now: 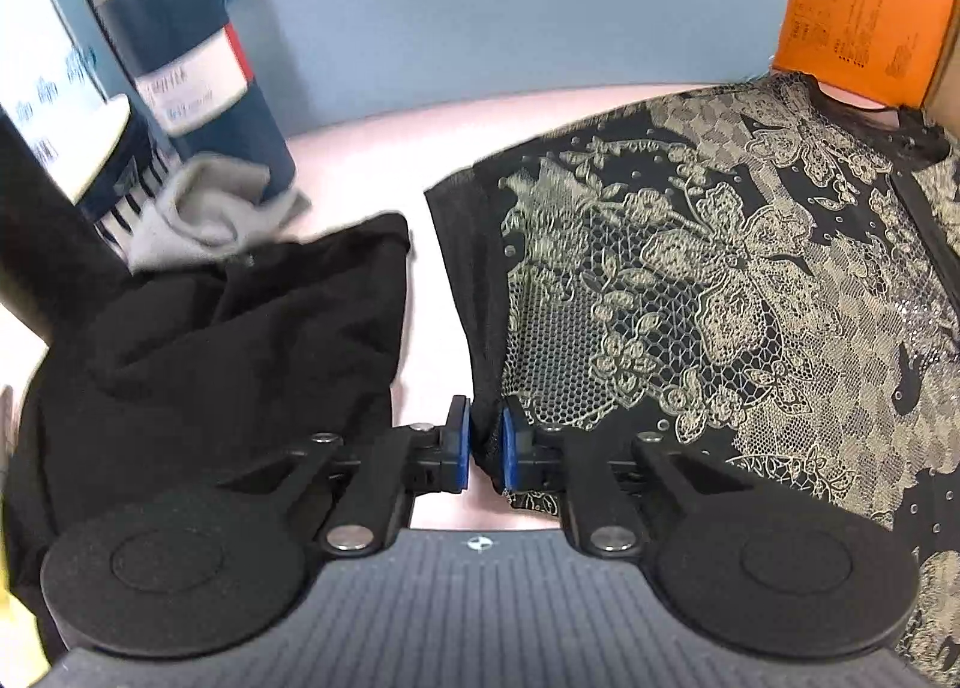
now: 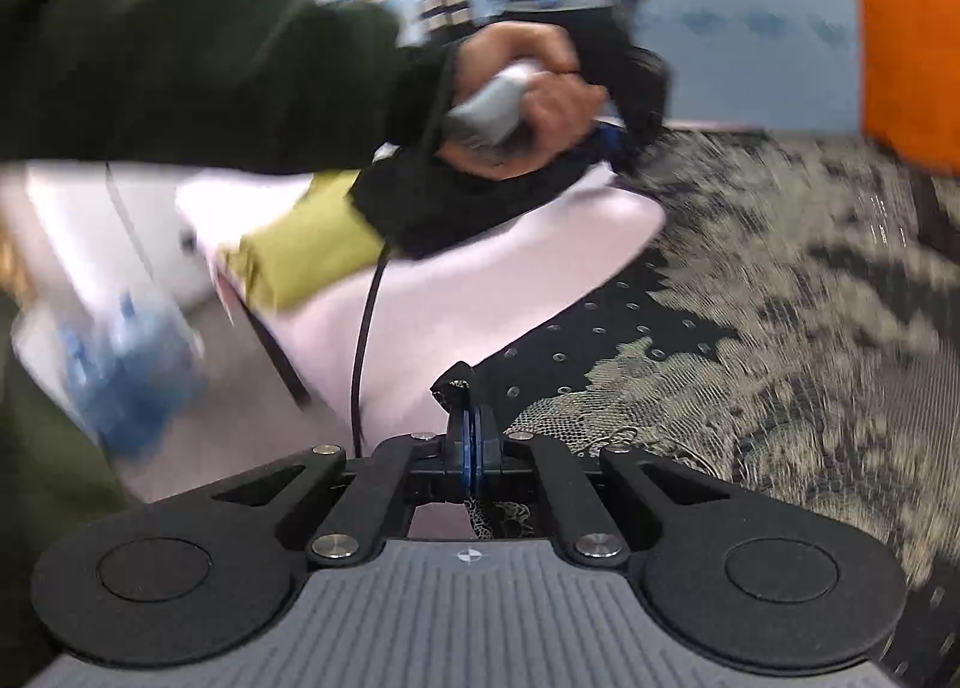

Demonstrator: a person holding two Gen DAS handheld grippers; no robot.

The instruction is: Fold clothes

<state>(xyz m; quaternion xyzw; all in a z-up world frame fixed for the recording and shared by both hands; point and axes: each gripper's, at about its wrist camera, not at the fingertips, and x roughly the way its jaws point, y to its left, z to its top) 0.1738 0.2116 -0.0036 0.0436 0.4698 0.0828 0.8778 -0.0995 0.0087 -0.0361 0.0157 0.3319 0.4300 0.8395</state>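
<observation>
Your left gripper sits narrowly parted at the bottom centre of its frame, the lace-print garment edge between its blue pads, though you cannot tell if they pinch it. Your right gripper is closed on a corner of that same garment, low centre of its blurred frame. The garment spreads right across the pink worktop. A black cloth lies at left, a grey sock above it.

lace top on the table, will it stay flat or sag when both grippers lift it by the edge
The lace top looks thin and netlike, so it will probably sag between the left gripper and right gripper. Lying spread flat, it seems light. Its open mesh could snag on the pads.
</observation>
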